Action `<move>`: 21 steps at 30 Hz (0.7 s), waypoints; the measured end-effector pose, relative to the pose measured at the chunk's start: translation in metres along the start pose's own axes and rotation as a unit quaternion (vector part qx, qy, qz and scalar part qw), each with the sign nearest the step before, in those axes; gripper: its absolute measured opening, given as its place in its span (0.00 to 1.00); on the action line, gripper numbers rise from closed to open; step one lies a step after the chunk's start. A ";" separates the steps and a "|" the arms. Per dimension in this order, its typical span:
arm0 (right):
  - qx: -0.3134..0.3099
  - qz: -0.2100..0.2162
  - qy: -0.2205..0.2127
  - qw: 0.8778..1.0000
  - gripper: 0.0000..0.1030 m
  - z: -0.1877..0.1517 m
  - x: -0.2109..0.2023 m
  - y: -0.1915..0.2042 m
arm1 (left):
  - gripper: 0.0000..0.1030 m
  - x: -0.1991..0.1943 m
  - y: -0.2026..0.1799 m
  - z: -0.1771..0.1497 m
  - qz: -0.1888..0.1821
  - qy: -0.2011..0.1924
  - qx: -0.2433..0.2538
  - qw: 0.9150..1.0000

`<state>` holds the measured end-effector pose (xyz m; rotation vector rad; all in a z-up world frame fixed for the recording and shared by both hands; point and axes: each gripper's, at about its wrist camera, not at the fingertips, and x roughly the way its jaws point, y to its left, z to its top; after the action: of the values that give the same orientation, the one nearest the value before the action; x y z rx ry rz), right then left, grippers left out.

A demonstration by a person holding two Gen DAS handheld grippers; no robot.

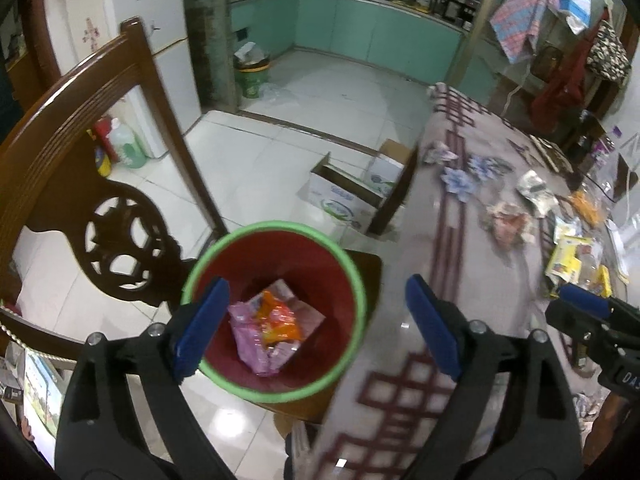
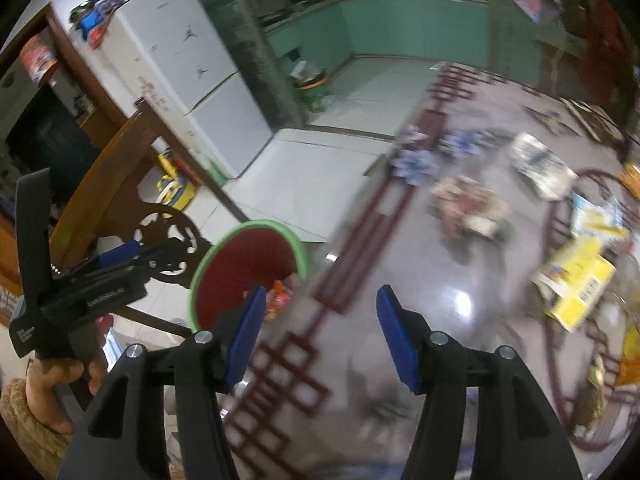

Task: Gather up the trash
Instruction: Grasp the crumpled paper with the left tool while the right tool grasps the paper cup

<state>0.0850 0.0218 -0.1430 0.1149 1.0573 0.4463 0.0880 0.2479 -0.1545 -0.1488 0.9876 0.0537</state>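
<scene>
Room: kitchen beyond a tiled floor, a carved wooden chair (image 1: 100, 184) pulled beside a table (image 1: 452, 280) under a patterned glossy cover.
Bin: red bin with a green rim (image 1: 276, 312) stands just off the table's near left edge; pink and orange wrappers (image 1: 272, 324) already lie at its bottom.
Left gripper: left gripper (image 1: 316, 324) hangs over the bin mouth, jaws spread wide, nothing between them.
Right gripper: right gripper (image 2: 320, 336) is over the table's near edge, jaws parted and empty.
Trash left: crumpled blue-and-white papers (image 1: 460, 180) toward the far left edge, a pinkish wad (image 1: 508, 224) mid-table, yellow packets (image 1: 568, 260) toward the right edge.
Step, as I judge it: going back for the next piece.
Doing it well: take the nearest wad first, come down over it, close on its bulk so the slick cover is not pinched, and carry it fully over the rim before letting go.
</scene>
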 end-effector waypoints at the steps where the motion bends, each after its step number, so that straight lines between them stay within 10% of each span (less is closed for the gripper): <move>1: 0.007 -0.006 -0.002 1.000 0.55 -0.004 -0.006 -0.010 | 0.85 -0.001 -0.008 -0.001 -0.004 0.000 0.003 1.000; 9: 0.058 -0.068 -0.026 0.996 0.58 -0.017 -0.047 -0.108 | 0.88 -0.001 -0.083 -0.015 -0.038 0.007 0.039 0.998; 21: 0.000 -0.123 -0.019 0.992 0.62 0.094 -0.010 -0.216 | 0.91 0.021 -0.182 0.006 -0.084 0.012 0.081 0.993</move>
<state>0.2263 -0.1665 -0.1540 -0.0081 1.0196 0.2203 0.1255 0.0682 -0.1503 -0.0840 0.9965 -0.1832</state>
